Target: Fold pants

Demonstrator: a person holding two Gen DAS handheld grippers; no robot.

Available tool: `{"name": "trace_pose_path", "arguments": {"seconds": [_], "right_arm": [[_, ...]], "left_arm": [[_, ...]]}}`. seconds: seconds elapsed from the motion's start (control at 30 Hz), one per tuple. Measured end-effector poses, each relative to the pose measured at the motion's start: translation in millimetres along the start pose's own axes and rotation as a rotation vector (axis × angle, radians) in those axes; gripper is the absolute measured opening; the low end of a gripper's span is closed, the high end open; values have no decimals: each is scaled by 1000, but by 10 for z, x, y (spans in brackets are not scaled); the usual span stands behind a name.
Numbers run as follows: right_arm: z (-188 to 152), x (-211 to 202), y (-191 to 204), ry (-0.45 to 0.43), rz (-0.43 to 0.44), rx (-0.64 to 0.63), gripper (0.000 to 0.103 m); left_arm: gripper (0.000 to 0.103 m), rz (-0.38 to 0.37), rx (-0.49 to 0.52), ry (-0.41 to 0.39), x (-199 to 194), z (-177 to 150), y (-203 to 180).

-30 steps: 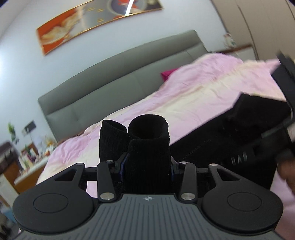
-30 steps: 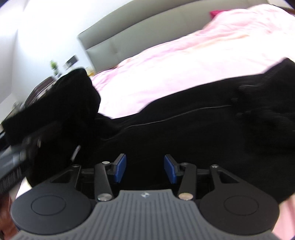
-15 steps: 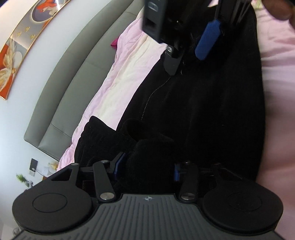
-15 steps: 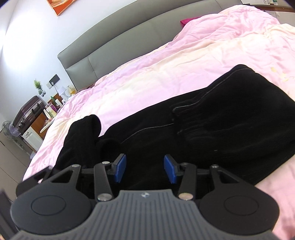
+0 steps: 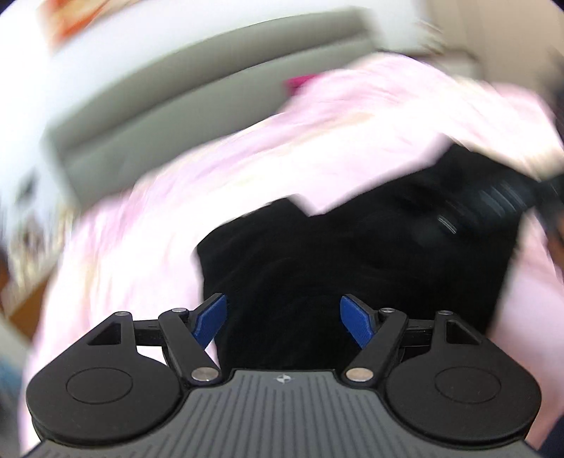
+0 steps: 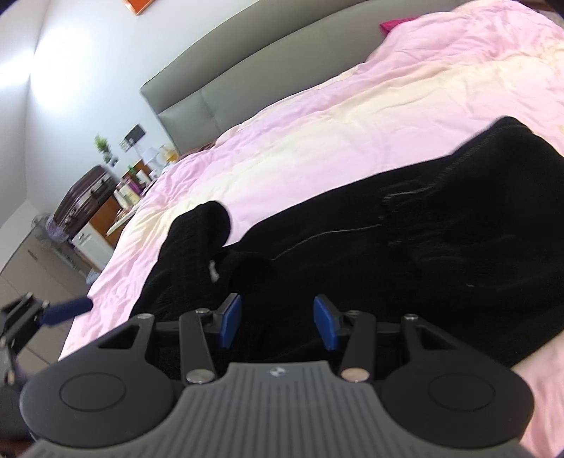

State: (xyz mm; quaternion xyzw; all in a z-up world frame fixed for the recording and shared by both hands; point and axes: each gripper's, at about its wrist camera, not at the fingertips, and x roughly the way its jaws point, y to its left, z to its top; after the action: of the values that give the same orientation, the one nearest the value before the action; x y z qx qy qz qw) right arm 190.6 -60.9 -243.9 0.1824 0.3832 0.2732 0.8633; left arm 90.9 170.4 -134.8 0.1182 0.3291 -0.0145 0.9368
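Left gripper (image 5: 283,324) now open, cuff released, black pants (image 6: 405,253) folded on bed (image 6: 317,134)

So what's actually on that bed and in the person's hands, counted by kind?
Black pants: 1
Pink duvet: 1
Dark pink pillow: 1
Handheld grippers, left gripper and right gripper, both open: 2
Total: 5
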Motion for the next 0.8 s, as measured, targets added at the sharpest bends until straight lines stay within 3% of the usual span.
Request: {"name": "trace_pose_path", "arguments": {"seconds": [0.1,0.17,0.53,0.67,0.73,0.8], "right_arm": [[33,111,247,14,17,-75,43],[73,216,405,18,9,-129,43],[460,926,682,79,20,-123,43],[584,1273,621,156,92,-9,53],[603,1365,599,179,102,25,46],[632,1328,685,152,86,-38,30]], "left_arm": [[83,-69,-262,19,149,-67,405],[82,-96,-335,32,218,-111,521],[82,-151,-354,92,390,-209,401],[82,-176,-405,97,404,-253,452],[82,-168,-393,99,398,-256,444],[83,-171,-404,96,395,-261,466]]}}
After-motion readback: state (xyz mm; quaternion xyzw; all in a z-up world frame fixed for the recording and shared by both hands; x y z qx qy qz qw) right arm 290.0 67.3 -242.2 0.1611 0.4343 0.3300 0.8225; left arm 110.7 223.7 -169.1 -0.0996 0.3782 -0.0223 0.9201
